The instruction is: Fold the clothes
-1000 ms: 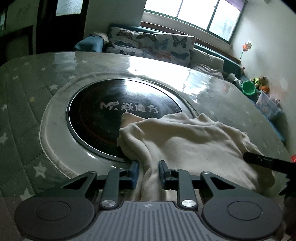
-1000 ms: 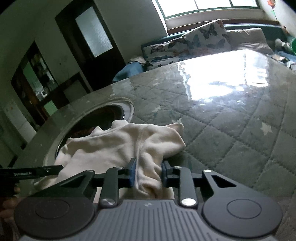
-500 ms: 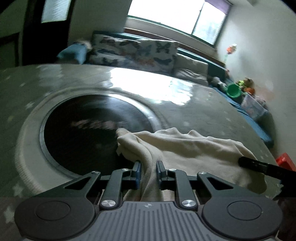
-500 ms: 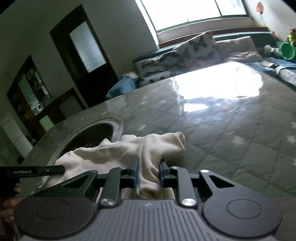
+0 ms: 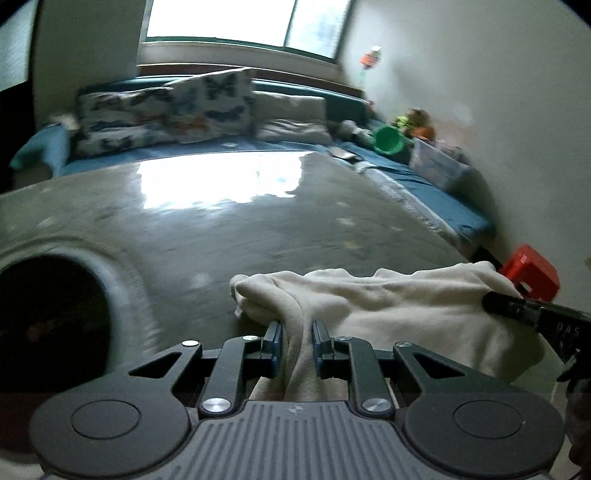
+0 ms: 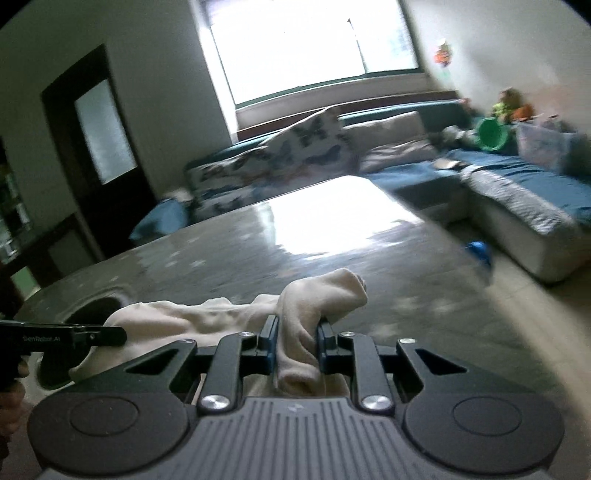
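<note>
A: Where's the cream garment?
B: Over the grey bench, pinched by left gripper and right gripper fingers.
A: Nearby?
B: Dark round inset leftward, red stool rightward.

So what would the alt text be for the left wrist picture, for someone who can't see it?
The left gripper pinches a bunched cream garment above a grey quilted table. Behind are a butterfly-print cushion and a bright window.

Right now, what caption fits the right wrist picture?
Right gripper pinching a bunched cream garment above the grey quilted table.
</note>
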The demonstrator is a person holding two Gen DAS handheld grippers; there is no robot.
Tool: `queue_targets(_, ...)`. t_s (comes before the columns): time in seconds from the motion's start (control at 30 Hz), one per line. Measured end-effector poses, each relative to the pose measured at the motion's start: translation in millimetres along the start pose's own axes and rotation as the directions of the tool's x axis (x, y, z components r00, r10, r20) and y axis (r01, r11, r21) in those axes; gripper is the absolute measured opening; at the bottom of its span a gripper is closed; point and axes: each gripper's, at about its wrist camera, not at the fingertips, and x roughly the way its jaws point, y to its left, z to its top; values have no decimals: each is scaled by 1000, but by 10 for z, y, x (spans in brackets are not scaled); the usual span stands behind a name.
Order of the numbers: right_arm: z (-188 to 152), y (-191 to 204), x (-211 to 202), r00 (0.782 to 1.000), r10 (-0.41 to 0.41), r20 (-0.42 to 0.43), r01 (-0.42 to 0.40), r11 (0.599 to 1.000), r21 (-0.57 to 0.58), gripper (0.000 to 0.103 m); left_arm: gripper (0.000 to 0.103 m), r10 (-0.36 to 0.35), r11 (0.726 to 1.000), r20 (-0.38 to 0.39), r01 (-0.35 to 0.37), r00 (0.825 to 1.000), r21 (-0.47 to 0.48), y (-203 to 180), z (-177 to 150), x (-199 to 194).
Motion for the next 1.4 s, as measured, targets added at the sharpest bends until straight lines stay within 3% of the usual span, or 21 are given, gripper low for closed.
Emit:
queue_targets(0.27, -23, -522, -168, 992, -123, 34, 121, 991, 64, 19, 19, -67, 994, -34, 69, 997, 83, -560, 90, 364)
queue_targets(0.43, -170, -713, -136, 987, -161, -23, 162, 984, 72, 21, 19, -54, 990, -98, 66, 994, 122, -668, -38, 522)
queue_targets(0.5, -221, -732, -107, 983, -178, -35, 180, 982, 61, 27, 24, -36, 991, -111, 50, 993, 127, -652, -91, 557)
queue_targets(0.63, -250, -718, -113, 974, -225, -27, 226, 973, 46, 28, 31, -15, 989, -112, 31, 994, 144, -590, -128, 541)
queue_targets(0.73, -228, -677, -158, 966, -259, 4, 259, 966, 21, 41, 35, 6, 984, -97, 11, 995, 180, -583, -133, 493)
queue_targets(0.97, -261, -396, -87, 968, -247, 33, 249, 961, -122, 39, 35, 39, 972, -66, -23, 997, 233, -601, -204, 397)
queue_targets(1.17, -383, -408, 146, 965, -257, -59, 248, 960, -127, 37, 35, 34, 960, -64, -15, 997, 281, -598, -306, 335)
queue_targets(1.4, -154, -247, 217, 980, -198, -26, 194, 973, -122, 37, 35, 41, 964, -74, -20, 996, 265, -493, -368, 285)
